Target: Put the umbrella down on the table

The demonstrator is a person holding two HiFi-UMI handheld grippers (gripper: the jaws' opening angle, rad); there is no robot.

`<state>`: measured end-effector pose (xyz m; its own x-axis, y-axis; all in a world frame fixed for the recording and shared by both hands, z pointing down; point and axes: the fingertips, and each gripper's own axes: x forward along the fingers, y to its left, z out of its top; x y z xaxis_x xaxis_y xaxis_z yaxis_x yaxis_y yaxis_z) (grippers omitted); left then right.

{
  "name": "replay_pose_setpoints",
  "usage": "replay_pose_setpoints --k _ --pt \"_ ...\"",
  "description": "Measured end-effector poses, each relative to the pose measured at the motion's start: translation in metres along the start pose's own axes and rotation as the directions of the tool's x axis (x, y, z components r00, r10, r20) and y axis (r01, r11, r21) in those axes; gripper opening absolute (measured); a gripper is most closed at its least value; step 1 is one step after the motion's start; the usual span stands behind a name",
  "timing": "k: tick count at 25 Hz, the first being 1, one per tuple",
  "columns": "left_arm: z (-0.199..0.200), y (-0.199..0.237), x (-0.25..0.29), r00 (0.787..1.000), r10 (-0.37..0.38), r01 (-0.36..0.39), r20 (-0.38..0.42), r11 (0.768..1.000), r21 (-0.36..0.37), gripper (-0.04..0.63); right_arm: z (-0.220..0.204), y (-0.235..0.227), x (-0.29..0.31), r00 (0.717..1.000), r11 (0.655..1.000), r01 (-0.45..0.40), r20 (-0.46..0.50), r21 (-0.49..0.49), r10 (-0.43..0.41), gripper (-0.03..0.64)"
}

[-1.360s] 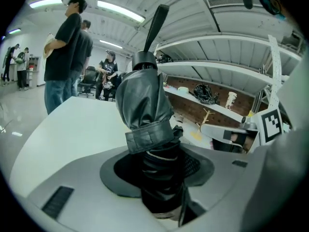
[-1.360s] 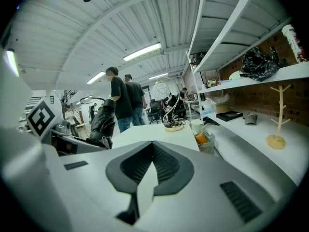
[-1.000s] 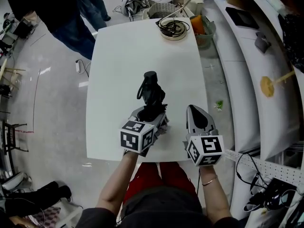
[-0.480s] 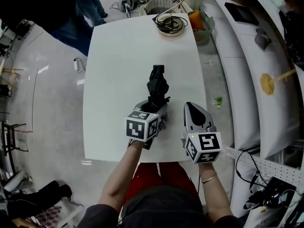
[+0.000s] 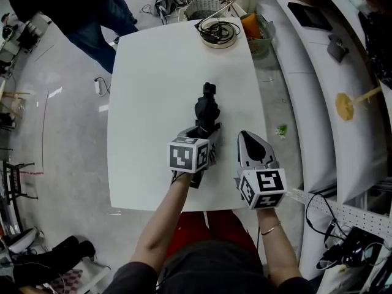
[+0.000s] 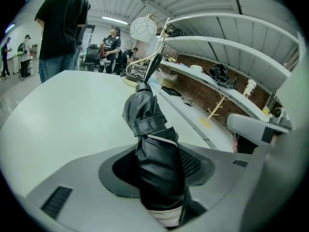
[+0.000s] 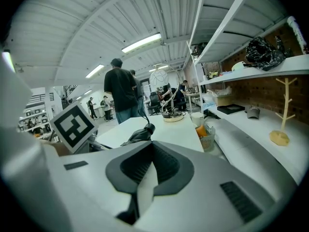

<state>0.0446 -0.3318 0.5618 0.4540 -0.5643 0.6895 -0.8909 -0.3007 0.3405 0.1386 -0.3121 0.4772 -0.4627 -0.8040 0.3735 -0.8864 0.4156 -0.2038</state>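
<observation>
A person (image 5: 79, 8) in dark clothes stands on the floor off the white tabletop's (image 5: 153, 72) far left corner, at about 11 o'clock in the head view. Over the near half of the tabletop, at about 6 o'clock from its middle, the left gripper (image 5: 203, 137) points away from the wearer and tilts downward. Its jaws clasp the lower end of a folded black umbrella (image 5: 207, 109), and they have just been opening a little with the umbrella between them. The umbrella runs out of the jaws toward 12 o'clock, its bunched fabric and narrow tip over the middle of the tabletop. Whether the tip touches the surface cannot be told. Just beside it at 3 o'clock, the right gripper (image 5: 252, 143) hangs over the near right part of the tabletop, apart from the umbrella, its jaws drawn together with nothing between them. At the far edge, at 12 o'clock, sits a coil of dark cable (image 5: 218, 34) on a round base, with a basket (image 5: 262, 37) at its right. Farther right, at 3 o'clock, a small wooden stand (image 5: 348, 109) lies on a white shelf.
</observation>
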Motion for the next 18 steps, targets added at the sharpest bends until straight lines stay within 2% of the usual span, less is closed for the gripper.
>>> replay_pose_setpoints --k 13,18 --pt "-0.002 0.008 0.014 0.999 0.033 -0.034 -0.010 0.998 -0.048 0.221 -0.001 -0.004 0.005 1.000 1.000 0.019 -0.004 0.005 -0.019 0.015" --pt "-0.001 0.009 0.015 0.998 0.058 -0.058 -0.012 0.997 -0.042 0.232 0.002 -0.006 0.002 1.000 1.000 0.029 0.002 0.004 -0.029 0.015"
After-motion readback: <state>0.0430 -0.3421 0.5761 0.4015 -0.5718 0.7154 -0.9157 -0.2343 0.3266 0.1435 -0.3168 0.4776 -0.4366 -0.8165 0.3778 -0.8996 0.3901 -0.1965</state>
